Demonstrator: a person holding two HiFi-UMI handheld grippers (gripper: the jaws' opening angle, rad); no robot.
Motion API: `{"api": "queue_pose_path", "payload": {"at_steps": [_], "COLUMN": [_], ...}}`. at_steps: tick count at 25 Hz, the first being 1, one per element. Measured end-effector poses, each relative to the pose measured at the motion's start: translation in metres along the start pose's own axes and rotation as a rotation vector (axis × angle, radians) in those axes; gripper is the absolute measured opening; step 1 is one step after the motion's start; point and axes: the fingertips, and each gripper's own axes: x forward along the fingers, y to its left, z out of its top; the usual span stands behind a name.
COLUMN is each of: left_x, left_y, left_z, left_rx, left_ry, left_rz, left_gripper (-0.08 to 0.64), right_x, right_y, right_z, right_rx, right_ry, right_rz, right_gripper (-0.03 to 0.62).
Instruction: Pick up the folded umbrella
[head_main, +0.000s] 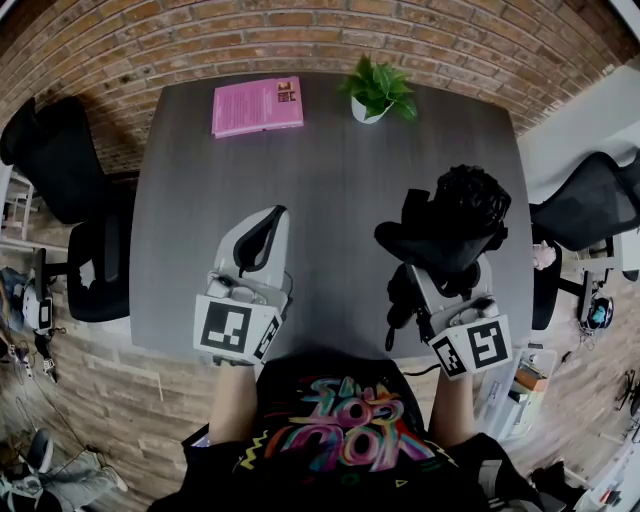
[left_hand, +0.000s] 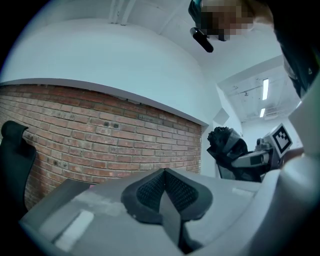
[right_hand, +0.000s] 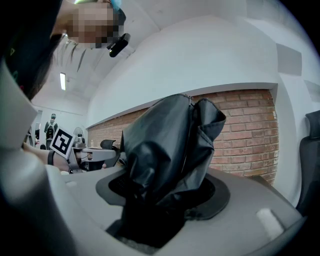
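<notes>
The folded umbrella is black, with crumpled fabric. It is held off the grey table in my right gripper, whose jaws are closed on it. In the right gripper view the umbrella fills the space between the pads and rises upright above them. My left gripper is over the table's near left part, its black pads pressed together with nothing in them. From the left gripper view the umbrella shows at the right, in the other gripper.
A pink book lies at the table's far left and a small potted plant stands at the far middle. Black office chairs flank the table, another chair at the right. A brick wall runs behind.
</notes>
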Motion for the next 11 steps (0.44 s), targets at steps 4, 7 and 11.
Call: {"api": "queue_pose_path", "payload": {"at_steps": [4, 7, 11], "left_x": [0.0022, 0.0038, 0.0053], "left_y": [-0.0004, -0.0019, -0.0008], "left_z": [-0.0023, -0.0037, -0.0055], "left_rx": [-0.007, -0.012, -0.017], "left_ry": [0.002, 0.005, 0.007], "left_rz": [-0.006, -0.01, -0.012], "left_gripper": [0.0, 0.001, 0.002], "right_x": [0.0007, 0.0009, 0.0026], "right_y": [0.0001, -0.0007, 0.0002], "right_z": [-0.0027, -0.0048, -0.0062], "right_rx": [0.013, 0.014, 0.006], "right_ry": [0.01, 0.02, 0.03], "right_rz": [0.006, 0.007, 0.015], "right_gripper": [0.29, 0.29, 0.29]}}
